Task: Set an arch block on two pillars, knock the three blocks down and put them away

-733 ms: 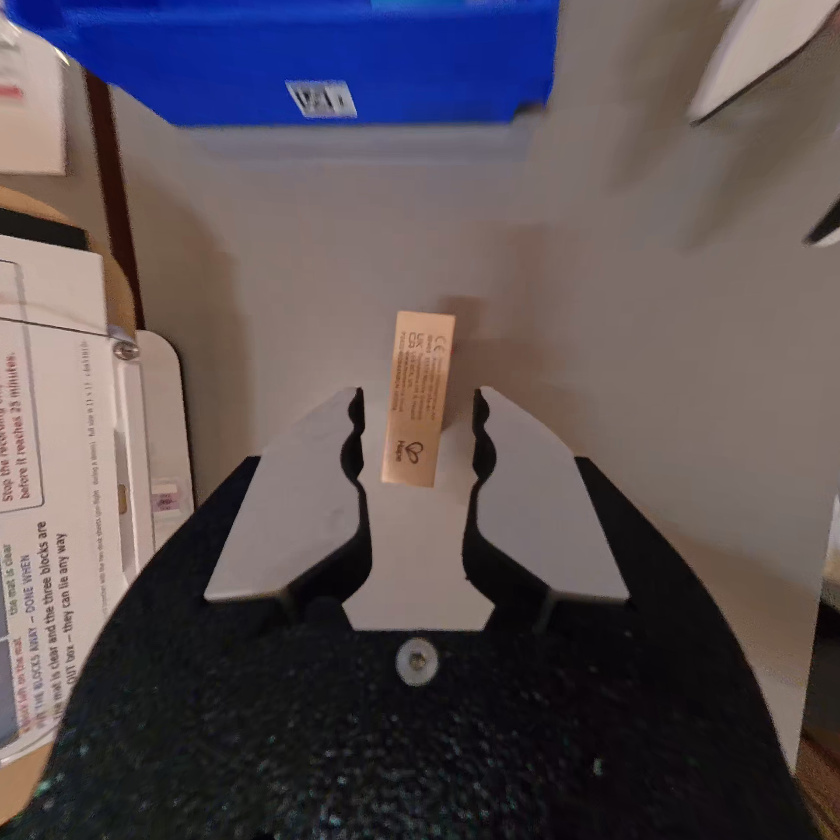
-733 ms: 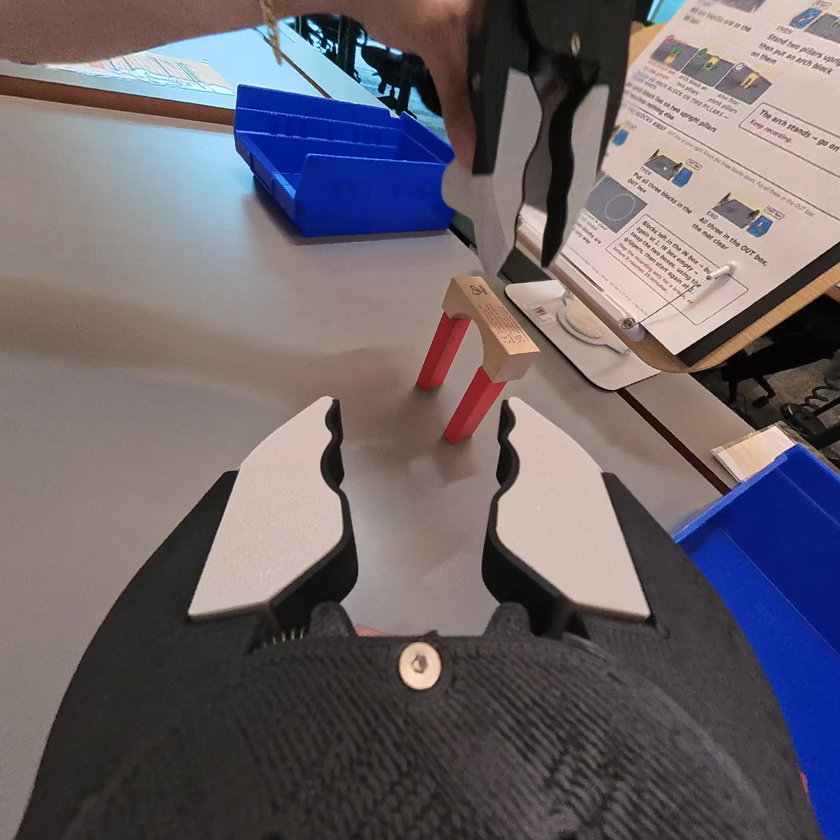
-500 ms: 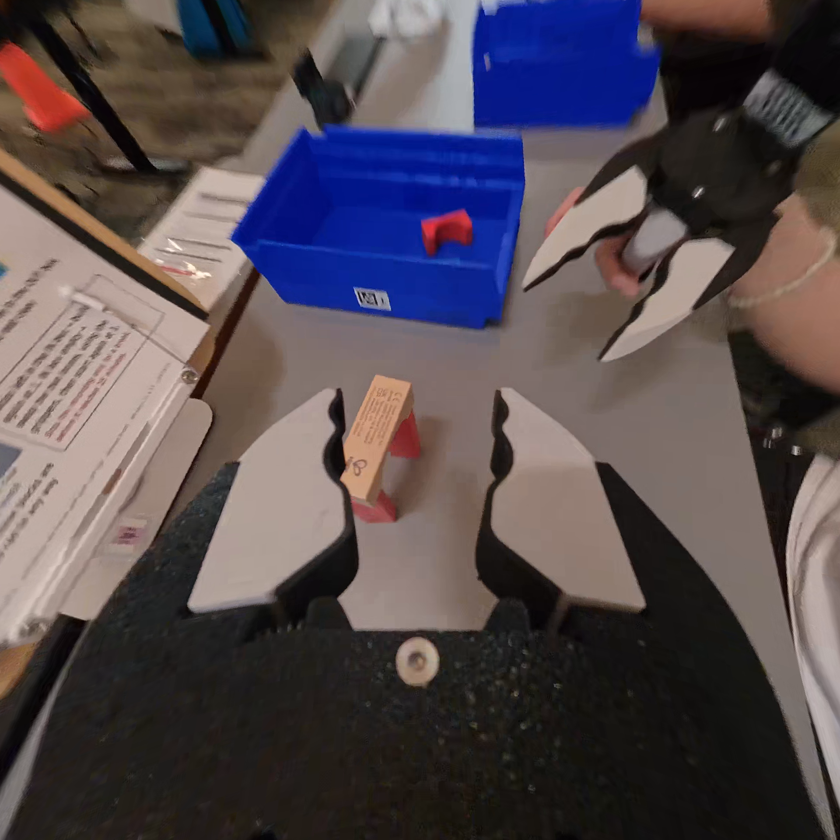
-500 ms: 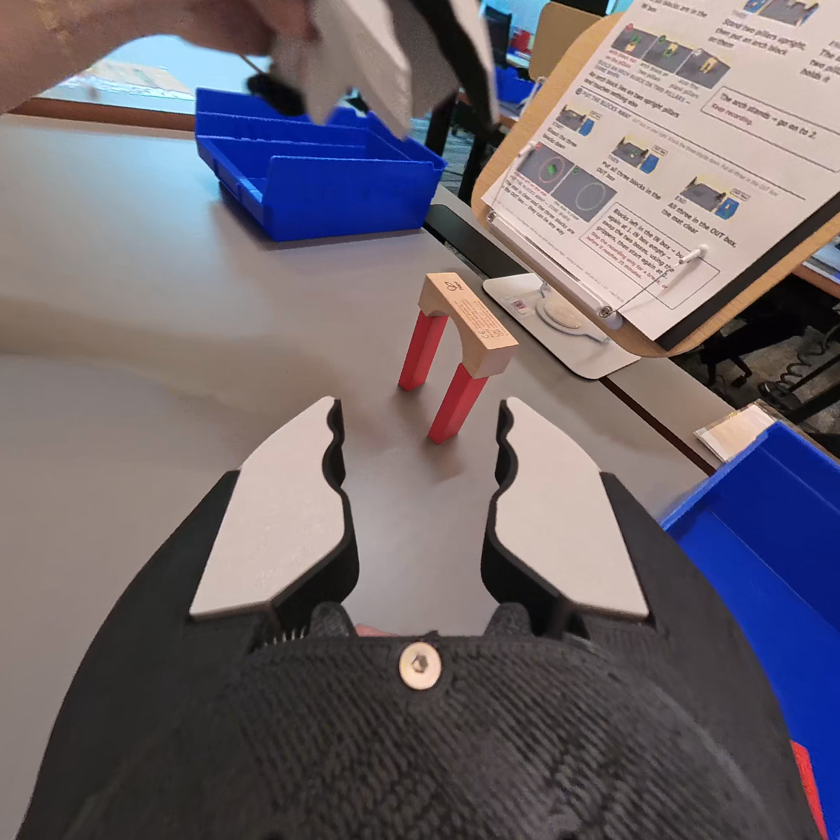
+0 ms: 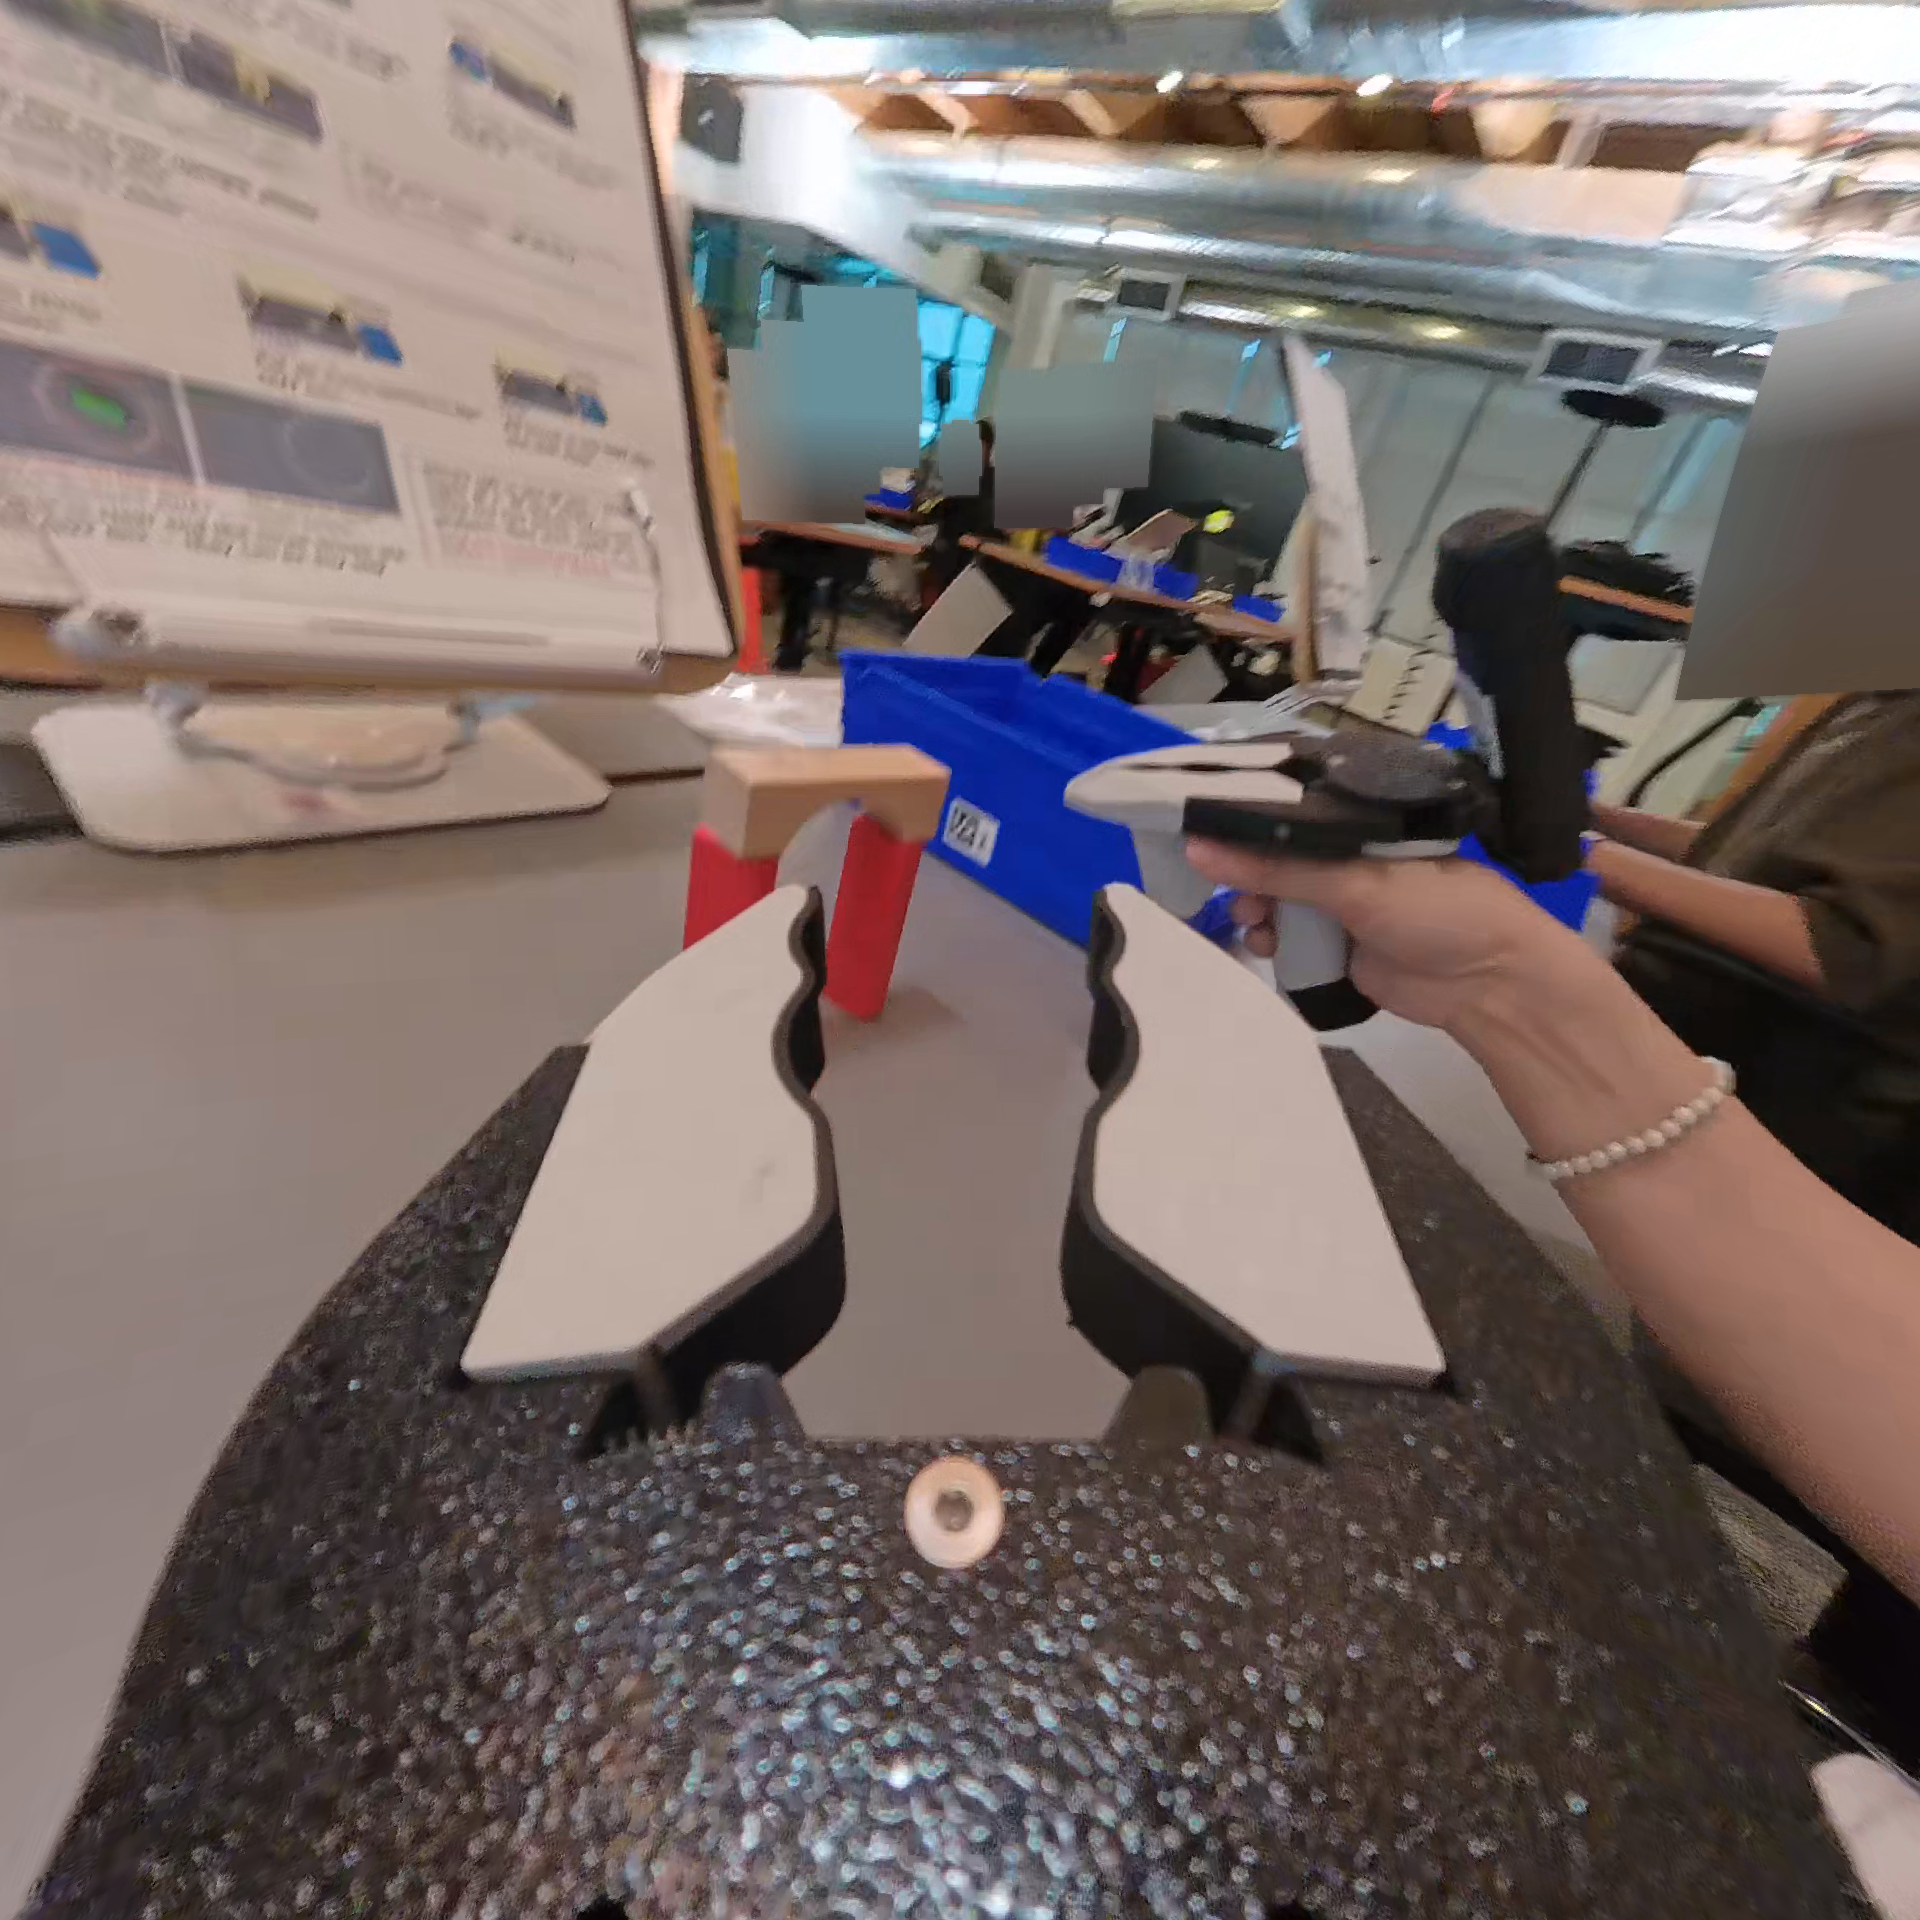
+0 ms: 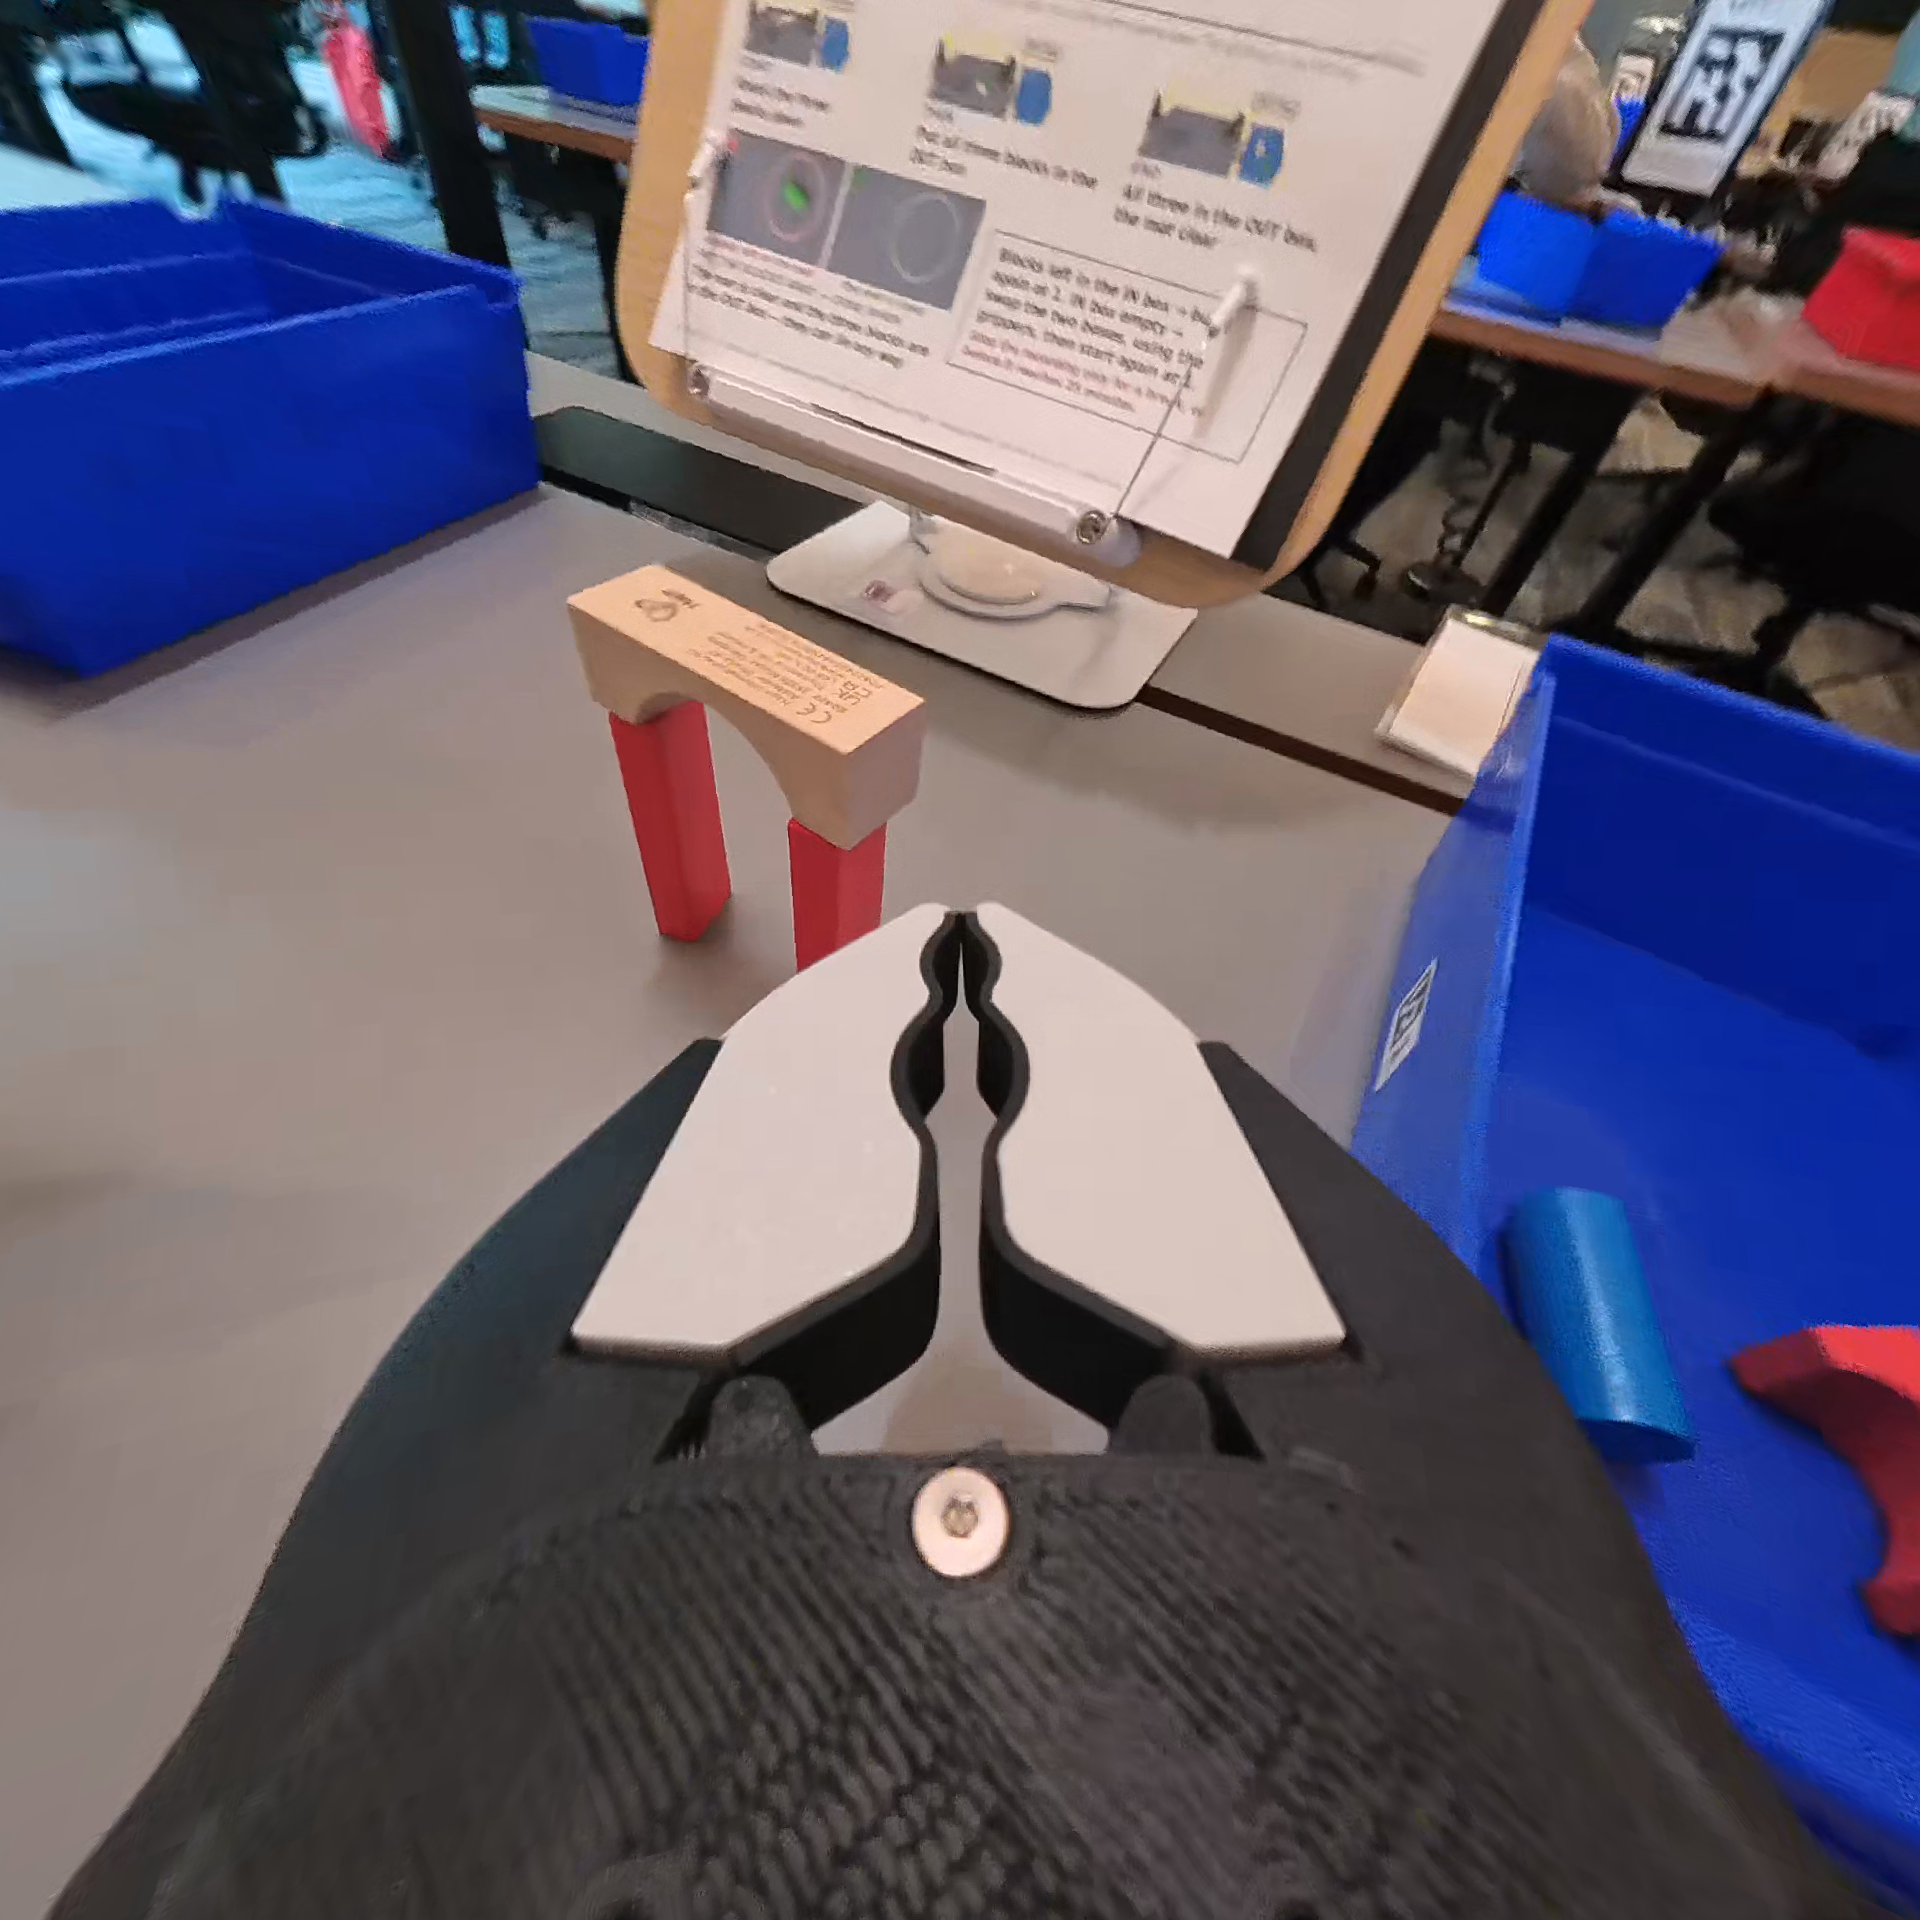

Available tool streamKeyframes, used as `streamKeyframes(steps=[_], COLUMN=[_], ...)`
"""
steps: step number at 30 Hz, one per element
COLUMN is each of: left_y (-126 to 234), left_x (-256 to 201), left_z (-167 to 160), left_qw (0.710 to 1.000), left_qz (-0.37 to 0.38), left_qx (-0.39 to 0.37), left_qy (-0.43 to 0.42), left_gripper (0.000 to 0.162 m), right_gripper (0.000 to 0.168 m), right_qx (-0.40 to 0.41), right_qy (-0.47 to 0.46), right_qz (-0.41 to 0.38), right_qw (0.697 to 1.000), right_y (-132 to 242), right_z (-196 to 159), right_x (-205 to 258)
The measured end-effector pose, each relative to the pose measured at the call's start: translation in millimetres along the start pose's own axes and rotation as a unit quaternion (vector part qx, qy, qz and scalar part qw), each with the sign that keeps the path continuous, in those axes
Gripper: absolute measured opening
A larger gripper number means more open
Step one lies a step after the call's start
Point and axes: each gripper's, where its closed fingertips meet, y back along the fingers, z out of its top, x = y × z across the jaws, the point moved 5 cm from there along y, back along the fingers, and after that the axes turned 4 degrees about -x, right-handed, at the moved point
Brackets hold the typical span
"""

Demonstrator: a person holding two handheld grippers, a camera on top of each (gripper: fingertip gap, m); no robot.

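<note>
A wooden arch block [image 6: 748, 696] rests on two upright red pillars [image 6: 670, 831] on the grey table [image 6: 260, 987]. My right gripper [image 6: 961, 920] is shut and empty, its tips just in front of the nearer pillar [image 6: 836, 883], apart from it. In the left wrist view the arch [image 5: 831, 795] stands just beyond my left gripper [image 5: 956, 914], which is open, empty and low over the table. One red pillar [image 5: 878, 914] shows between its fingers. The right gripper [image 5: 1101, 790], held by a hand, hovers to the right of the arch.
A blue bin [image 6: 1662, 883] at the right holds a blue cylinder [image 6: 1595, 1320] and a red arch block [image 6: 1849, 1455]. Another blue bin [image 6: 208, 416] stands at the far left. An instruction board [image 6: 1039, 208] on a white stand [image 6: 987, 613] is behind the arch. My right fingertips sit around 20 cm from my left ones.
My right gripper has shut and moved closer to the arch. My left gripper has swung down from above the arch to a low, level pose beside it, still open.
</note>
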Motion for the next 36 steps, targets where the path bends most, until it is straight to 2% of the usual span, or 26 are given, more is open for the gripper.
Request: streamKeyframes(steps=[1, 5, 12, 17, 20, 22, 24, 28, 31, 36], left_y=[2.5, 11.4, 31.6, 36.0, 37.2, 37.2, 36.8, 36.5, 38.3, 39.2], left_x=[-1.1, -9.5, -20.1, -21.1, -16.8, -14.8, -12.0, -9.2, -5.8, -2.4], left_z=[-7.9, -23.2, -23.5, -21.4, -23.6, -26.5, -30.4, -39.9, -45.3, -49.4], left_qw=[1.000, 0.999, 0.999, 0.999, 0.999, 0.999, 0.999, 0.998, 0.997, 0.997], left_qz=[0.019, 0.044, 0.022, 0.009, 0.017, 0.016, 0.018, 0.010, 0.011, 0.009], left_qx=[0.009, 0.021, 0.018, 0.029, 0.036, 0.039, 0.043, 0.060, 0.069, 0.068], left_qy=[0.002, -0.001, 0.019, 0.014, 0.006, 0.010, 0.014, 0.018, 0.020, 0.039], left_gripper=[0.048, 0.048, 0.048, 0.048, 0.048, 0.048, 0.048, 0.048, 0.048, 0.048], right_gripper=[0.000, 0.001, 0.002, 0.008, 0.006, 0.004, 0.002, 0.000, 0.000, 0.001], right_qx=[-0.008, -0.006, 0.070, 0.065, 0.074, 0.072, 0.050, 0.070, 0.075, 0.060], right_qy=[-0.024, -0.094, -0.081, -0.102, -0.110, -0.109, -0.083, 0.047, 0.107, 0.116], right_qz=[-0.014, -0.082, -0.162, -0.180, -0.182, -0.160, -0.095, 0.059, 0.056, 0.081], right_qw=[1.000, 0.992, 0.981, 0.976, 0.974, 0.978, 0.991, 0.995, 0.990, 0.988], right_y=[-4.5, -23.0, -42.7, -56.7, -71.5, -88.0, -106.9, -126.4, -122.5, -107.5], right_z=[-1.3, -12.1, -23.0, -20.1, -21.8, -15.4, -1.0, 7.1, 8.1, 19.8], right_x=[0.3, -2.6, -12.7, -13.8, -8.6, 3.7, 30.6, 97.4, 109.0, 103.7])
